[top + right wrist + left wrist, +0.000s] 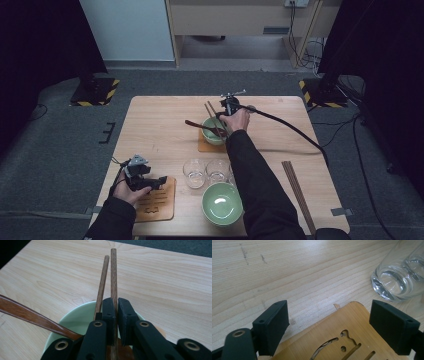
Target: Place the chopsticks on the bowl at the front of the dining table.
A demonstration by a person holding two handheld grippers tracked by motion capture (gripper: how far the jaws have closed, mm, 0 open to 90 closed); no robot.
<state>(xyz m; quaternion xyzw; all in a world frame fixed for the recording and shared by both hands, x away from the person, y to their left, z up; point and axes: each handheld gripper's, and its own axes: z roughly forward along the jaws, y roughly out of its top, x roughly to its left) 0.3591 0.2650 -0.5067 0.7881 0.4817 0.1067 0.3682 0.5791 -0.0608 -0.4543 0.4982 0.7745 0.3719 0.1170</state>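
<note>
My right gripper (223, 116) (117, 305) hovers over a pale green bowl (212, 134) (75, 320) at the table's far middle. It is shut on a brown wooden chopstick (113, 272). A second chopstick (102, 277) lies along the outside of its left jaw. Both sticks (209, 111) point away over the bowl's far rim. A dark wooden spoon (199, 125) (32, 315) rests in that bowl, handle to the left. My left gripper (156, 183) (329, 312) stands open at the near left, its jaws either side of a wooden coaster (157, 205) (354, 332), nothing gripped.
Two clear glasses (194, 173) (392, 282) stand near the table's front middle. A second green bowl (222, 203) sits in front of them. Another pair of chopsticks (297, 190) lies at the right. A wooden coaster (202, 146) lies under the far bowl.
</note>
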